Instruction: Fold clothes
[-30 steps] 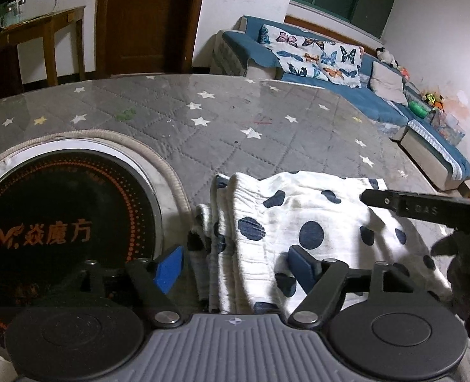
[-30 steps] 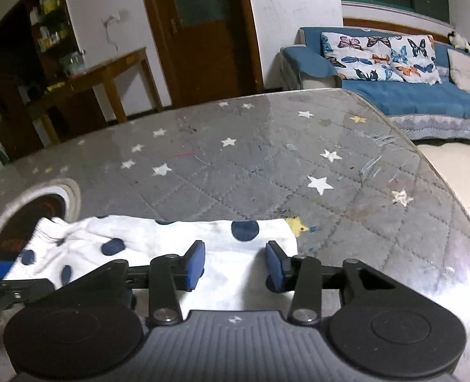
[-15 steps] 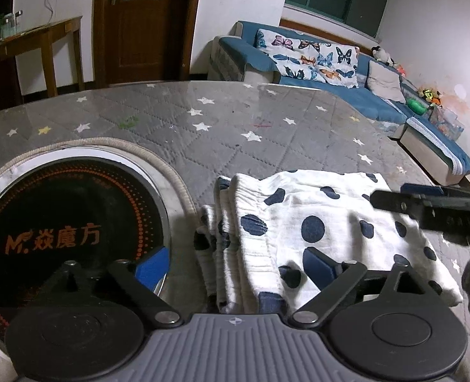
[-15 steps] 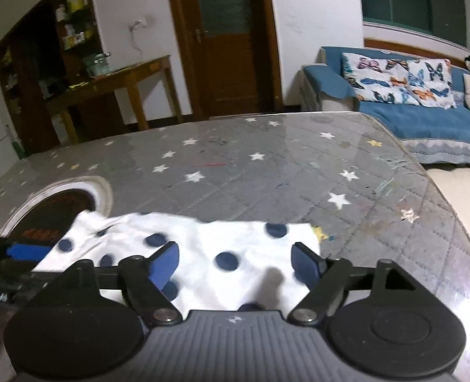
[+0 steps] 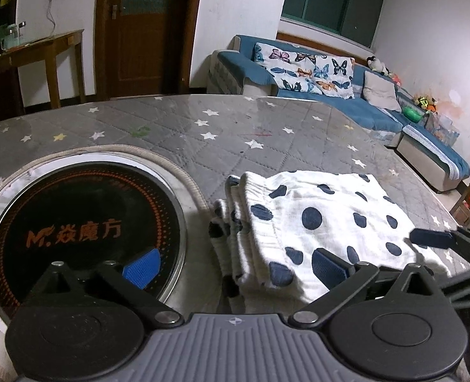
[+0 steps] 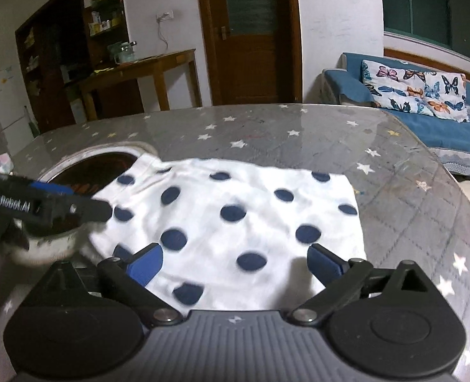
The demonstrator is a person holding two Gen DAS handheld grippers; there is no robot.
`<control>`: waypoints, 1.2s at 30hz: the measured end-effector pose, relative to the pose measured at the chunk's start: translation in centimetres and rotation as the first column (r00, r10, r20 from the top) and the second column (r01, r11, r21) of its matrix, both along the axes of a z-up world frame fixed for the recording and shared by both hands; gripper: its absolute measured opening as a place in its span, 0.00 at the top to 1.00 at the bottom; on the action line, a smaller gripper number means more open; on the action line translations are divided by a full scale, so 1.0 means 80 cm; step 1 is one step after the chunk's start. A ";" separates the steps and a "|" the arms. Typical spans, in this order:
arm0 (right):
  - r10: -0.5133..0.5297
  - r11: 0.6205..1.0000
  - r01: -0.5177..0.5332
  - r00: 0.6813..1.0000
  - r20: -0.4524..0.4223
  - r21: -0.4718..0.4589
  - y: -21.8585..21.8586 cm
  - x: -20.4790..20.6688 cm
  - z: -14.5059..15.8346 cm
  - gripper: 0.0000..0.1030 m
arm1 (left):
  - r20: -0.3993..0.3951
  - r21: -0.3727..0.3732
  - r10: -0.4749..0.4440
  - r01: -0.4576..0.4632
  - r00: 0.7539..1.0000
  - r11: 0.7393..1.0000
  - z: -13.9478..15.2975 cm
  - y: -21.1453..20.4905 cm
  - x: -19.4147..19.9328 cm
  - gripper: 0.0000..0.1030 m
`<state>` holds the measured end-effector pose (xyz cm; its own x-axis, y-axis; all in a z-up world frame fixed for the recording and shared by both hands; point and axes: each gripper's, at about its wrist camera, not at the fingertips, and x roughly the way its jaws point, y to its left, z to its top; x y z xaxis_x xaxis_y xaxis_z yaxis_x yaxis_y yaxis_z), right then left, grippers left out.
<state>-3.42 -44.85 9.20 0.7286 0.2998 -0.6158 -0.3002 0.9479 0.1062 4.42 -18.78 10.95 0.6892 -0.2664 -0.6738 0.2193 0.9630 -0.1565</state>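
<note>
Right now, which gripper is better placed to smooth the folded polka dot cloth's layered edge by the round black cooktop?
Probably the left gripper: open, with the folded polka dot cloth's layered edge between its fingers. The right gripper, also open, sits over the flat middle.

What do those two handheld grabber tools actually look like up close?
Both look alike: the left gripper and right gripper have black linkage arms with silver pivot pins, blue ribbed pads, two round black discs and a ribbed grey body. White lettering, "GenRobot.AI", runs along the side of the left one.
</note>
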 end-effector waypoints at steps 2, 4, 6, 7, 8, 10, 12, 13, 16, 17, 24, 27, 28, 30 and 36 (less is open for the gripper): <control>-0.003 1.000 0.003 1.000 0.013 0.002 -0.001 -0.014 -0.002 0.00 | 0.008 -0.005 0.002 -0.002 1.000 1.000 -0.001 0.003 -0.005 0.00; -0.009 1.000 0.009 1.000 0.014 0.027 -0.005 -0.026 -0.003 0.00 | 0.019 -0.012 0.005 -0.005 1.000 1.000 -0.002 0.006 -0.010 0.00; -0.021 0.998 0.021 1.000 0.013 0.052 -0.010 -0.038 -0.006 0.00 | 0.024 -0.019 0.012 -0.011 1.000 1.000 -0.002 0.010 -0.014 0.00; -0.026 0.998 0.025 1.000 0.013 0.060 -0.012 -0.042 -0.007 0.00 | 0.024 -0.024 0.016 -0.015 1.000 1.000 -0.002 0.011 -0.016 0.00; -0.033 0.997 0.032 0.999 0.010 0.067 -0.014 -0.047 -0.009 0.00 | 0.021 -0.029 0.020 -0.020 1.000 0.999 -0.002 0.013 -0.017 0.00; -0.042 0.997 0.042 0.999 -0.005 0.062 -0.016 -0.052 -0.013 0.00 | 0.018 -0.029 0.026 -0.025 1.000 0.999 -0.002 0.015 -0.021 0.00; -0.052 0.998 0.052 0.999 0.000 0.048 -0.014 -0.058 -0.013 0.00 | 0.023 -0.026 0.030 -0.030 0.999 0.999 -0.001 0.017 -0.026 0.00; -0.053 0.998 0.053 0.999 0.009 0.045 -0.013 -0.062 -0.012 0.00 | 0.028 -0.026 0.032 -0.031 0.999 0.999 -0.001 0.018 -0.030 0.00; -0.058 0.996 0.056 0.998 0.027 0.063 -0.013 -0.071 -0.008 0.00 | 0.037 -0.023 0.038 -0.037 0.999 0.999 -0.001 0.021 -0.039 0.00; -0.059 0.996 0.057 0.998 0.030 0.074 -0.013 -0.073 -0.007 0.00 | 0.038 -0.022 0.040 -0.039 0.998 0.999 -0.001 0.022 -0.041 0.00; -0.072 0.993 0.069 0.997 0.026 0.095 -0.014 -0.090 -0.012 0.00 | 0.035 -0.020 0.047 -0.046 0.998 0.999 -0.003 0.026 -0.060 0.00; -0.072 0.994 0.070 0.997 0.028 0.081 -0.009 -0.100 -0.015 0.00 | 0.027 -0.015 0.051 -0.051 0.998 0.999 -0.004 0.027 -0.067 0.00; -0.072 0.995 0.070 0.997 0.031 0.072 -0.007 -0.103 -0.015 0.00 | 0.023 -0.014 0.052 -0.051 0.998 0.999 -0.005 0.027 -0.068 0.00; -0.072 0.996 0.070 0.997 0.036 0.057 -0.004 -0.108 -0.016 0.00 | 0.015 -0.011 0.050 -0.050 0.999 0.999 -0.007 0.027 -0.072 0.00; -0.078 0.996 0.076 0.996 0.036 0.046 0.000 -0.118 -0.019 0.00 | -0.003 -0.012 0.036 -0.037 0.999 0.999 -0.014 0.026 -0.083 0.00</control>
